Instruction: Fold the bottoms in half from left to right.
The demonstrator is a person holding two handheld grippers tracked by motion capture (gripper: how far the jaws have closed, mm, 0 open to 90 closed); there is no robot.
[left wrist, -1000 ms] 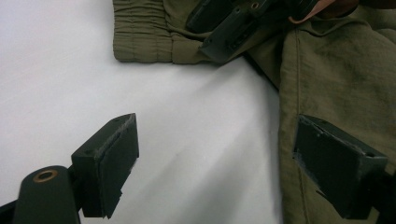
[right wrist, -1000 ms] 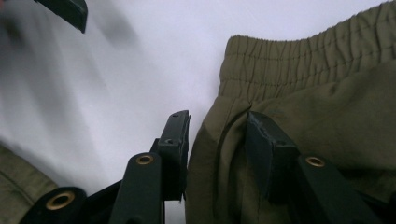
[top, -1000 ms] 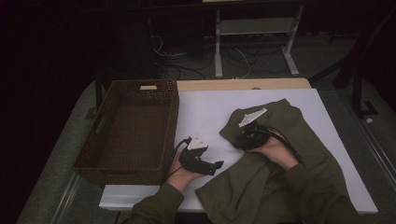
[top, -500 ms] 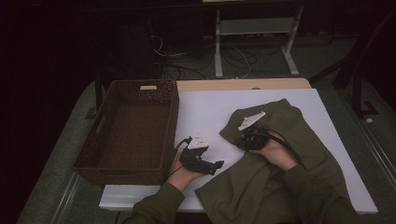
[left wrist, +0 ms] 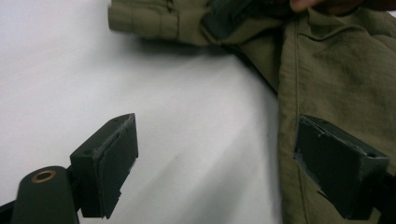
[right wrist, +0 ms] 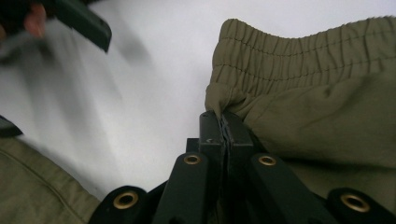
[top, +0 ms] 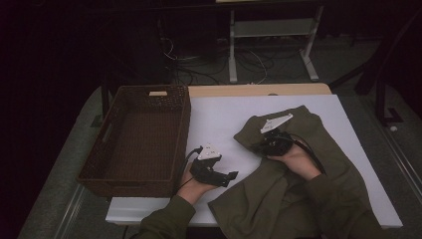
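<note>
So the olive garment [top: 298, 184] sprawls across the right half of the white table [top: 219, 119] in the high view, running from just right of centre down to the bottom edge, where it blends into the person's matching sleeves. The right gripper [top: 259, 145] sits at the garment's upper left corner, right around the middle of the frame. In the right gripper view that corner is the elastic cuff [right wrist: 299, 51], bunched in the upper right, and a pinch of cloth just below it goes straight into the jaws at bottom centre.

The left gripper [top: 230, 176] is lower centre in the high view, on bare table just beside the garment's left edge. In the left gripper view the cloth fills the right side and runs behind the right-hand pad [left wrist: 338, 165]; I can't tell if that pad actually touches it.

Hard-to-see stuff: the high view is dim, so the right gripper's jaw tips get lost against the dark cloth. The garment's lower part is cut off by the frame. The dark thing in the upper left of the right gripper view is blurry.

Grip-wise: the right gripper is clenched on the fabric, having just been closing on it. The left one gapes wide with only white table between the pads.

The brown wicker basket [top: 99, 164] sits on the left.
</note>
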